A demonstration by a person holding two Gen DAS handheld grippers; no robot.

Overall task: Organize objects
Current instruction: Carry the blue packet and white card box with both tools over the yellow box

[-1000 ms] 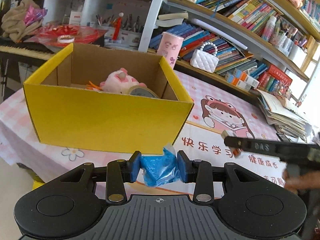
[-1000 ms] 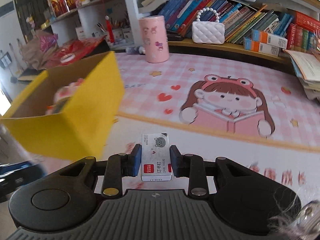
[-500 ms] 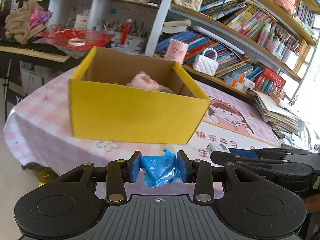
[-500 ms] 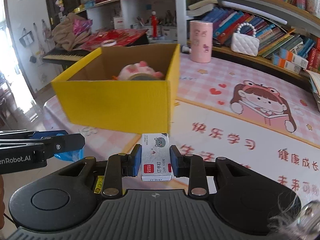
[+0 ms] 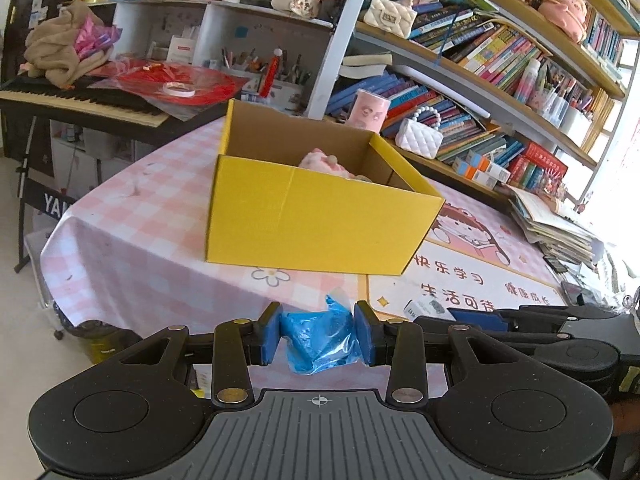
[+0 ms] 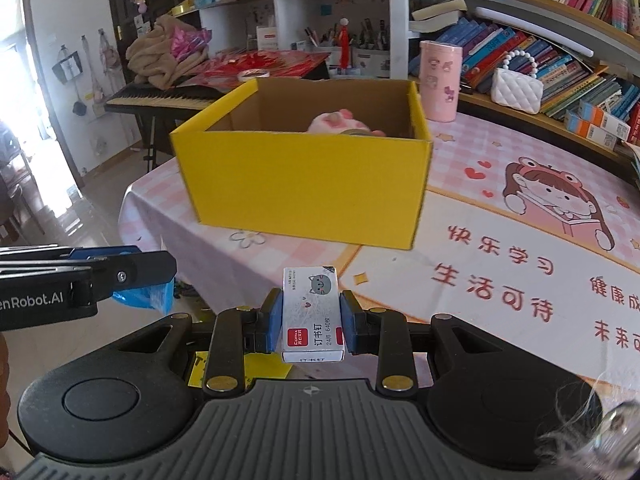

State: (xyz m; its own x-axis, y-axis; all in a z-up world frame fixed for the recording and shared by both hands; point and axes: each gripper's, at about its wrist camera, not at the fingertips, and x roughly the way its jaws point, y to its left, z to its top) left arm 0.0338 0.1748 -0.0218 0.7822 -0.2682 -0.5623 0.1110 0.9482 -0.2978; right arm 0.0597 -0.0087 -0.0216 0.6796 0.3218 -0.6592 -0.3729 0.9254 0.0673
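Left wrist view. Your left gripper (image 5: pixel 319 338) has its blue pads pinching a crumpled blue plastic bag (image 5: pixel 316 340); the bag bulges above and below the pads and hangs clear of the table. Ahead, on the pink-checked tablecloth (image 5: pixel 132 236), stands the open yellow cardboard box (image 5: pixel 316 224), upright, with one corner toward you. Over its near wall you see the top of a pink plush toy (image 5: pixel 322 162) inside. Your right gripper (image 5: pixel 452 314) enters from the right edge, low over the near rim of the table, with a small white box held at its tip. Behind the yellow box a pink cylindrical tin (image 5: pixel 367 112) and a white quilted handbag with a bead handle (image 5: pixel 420 140) stand in front of the bookshelves (image 5: pixel 500 64).

Right wrist view. Your right gripper (image 6: pixel 312 320) pinches a small white cardboard box of staples with a grey cat face and red label (image 6: pixel 312 314) by its long sides, held level, above the table edge. The yellow box sits just ahead, well clear of the staple box, with the plush toy low inside against the far right corner. Your left gripper (image 6: pixel 152 280) shows at the left edge, with the blue bag under its tip, off the table over the floor. A sliver of your hand (image 6: pixel 3 384) shows at the left border.
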